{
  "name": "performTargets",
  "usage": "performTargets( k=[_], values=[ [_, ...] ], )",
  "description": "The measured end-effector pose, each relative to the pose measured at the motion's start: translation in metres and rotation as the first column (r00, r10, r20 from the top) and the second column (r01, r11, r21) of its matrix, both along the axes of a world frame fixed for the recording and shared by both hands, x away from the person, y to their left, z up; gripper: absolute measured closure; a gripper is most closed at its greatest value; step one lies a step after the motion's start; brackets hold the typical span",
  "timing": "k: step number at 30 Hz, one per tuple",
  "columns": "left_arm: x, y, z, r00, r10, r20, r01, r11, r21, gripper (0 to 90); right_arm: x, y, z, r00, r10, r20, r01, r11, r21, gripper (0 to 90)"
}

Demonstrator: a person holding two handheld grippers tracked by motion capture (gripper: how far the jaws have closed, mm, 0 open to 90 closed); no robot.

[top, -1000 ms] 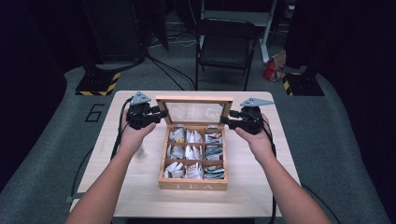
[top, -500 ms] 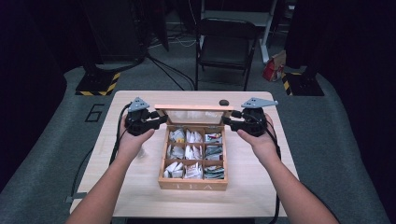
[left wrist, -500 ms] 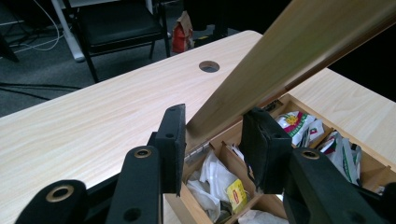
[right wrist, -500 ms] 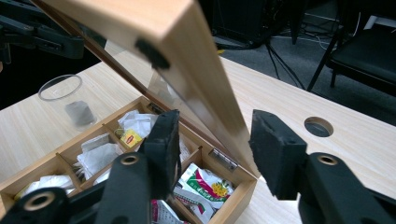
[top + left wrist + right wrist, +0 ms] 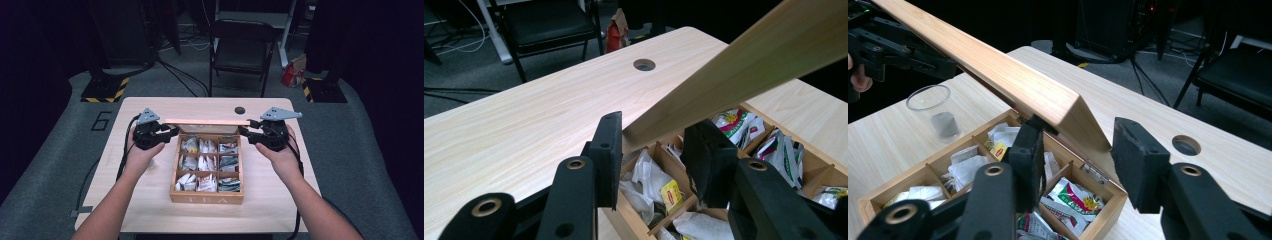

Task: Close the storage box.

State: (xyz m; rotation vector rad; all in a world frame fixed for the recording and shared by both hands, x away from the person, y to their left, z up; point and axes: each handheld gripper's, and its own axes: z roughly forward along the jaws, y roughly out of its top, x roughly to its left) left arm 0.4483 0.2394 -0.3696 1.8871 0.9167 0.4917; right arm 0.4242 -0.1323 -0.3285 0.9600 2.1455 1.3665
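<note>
Since a second ago the lid (image 5: 207, 122) of the tea box (image 5: 207, 198) has swung from fairly upright to lying close over the compartments, hinged along the box's far side, and both hands have followed it toward the near edge of the tabletop (image 5: 150, 107). The box sits at the middle of the tabletop, its compartments full of tea bags (image 5: 200, 162).

The left gripper (image 5: 169, 133) has its jaws set either side of the lid's left end; whether the pads press on the wood I cannot tell. The right gripper (image 5: 246, 131) has just been closing its jaws with the lid's right corner between them, though a gap shows at one pad, so it looks loose.

To finish well, lower both ends together so the lid stays level, keep the pads clear of the box rim, and let go only once the lid rests. A plastic cup (image 5: 936, 116) stands beside the box.
</note>
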Motion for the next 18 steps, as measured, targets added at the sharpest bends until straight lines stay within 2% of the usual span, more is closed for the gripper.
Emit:
performTargets(
  k=[7, 12, 14, 18],
  values=[
    [-0.003, 0.000, -0.002, 1.0000, 0.002, 0.003, -0.002, 1.0000, 0.002, 60.3, -0.004, -0.001, 0.001, 0.9999, 0.014, 0.009, -0.014, 1.000, -0.023, 58.2],
    [-0.006, 0.002, -0.003, 0.9999, -0.007, -0.015, 0.007, 1.0000, -0.001, 59.6, -0.008, -0.001, 0.000, 0.9998, 0.017, 0.008, -0.017, 0.999, -0.030, 58.2],
    [-0.008, 0.003, -0.004, 0.9995, -0.010, -0.031, 0.010, 0.9999, -0.001, 55.7, -0.010, 0.000, -0.002, 0.9999, 0.012, 0.004, -0.012, 1.000, -0.027, 58.1],
    [-0.016, 0.008, -0.006, 0.9996, -0.015, -0.024, 0.015, 0.9998, 0.011, 54.3, -0.014, -0.001, -0.004, 0.9998, 0.013, 0.012, -0.012, 1.000, -0.027, 58.0]
  ],
)
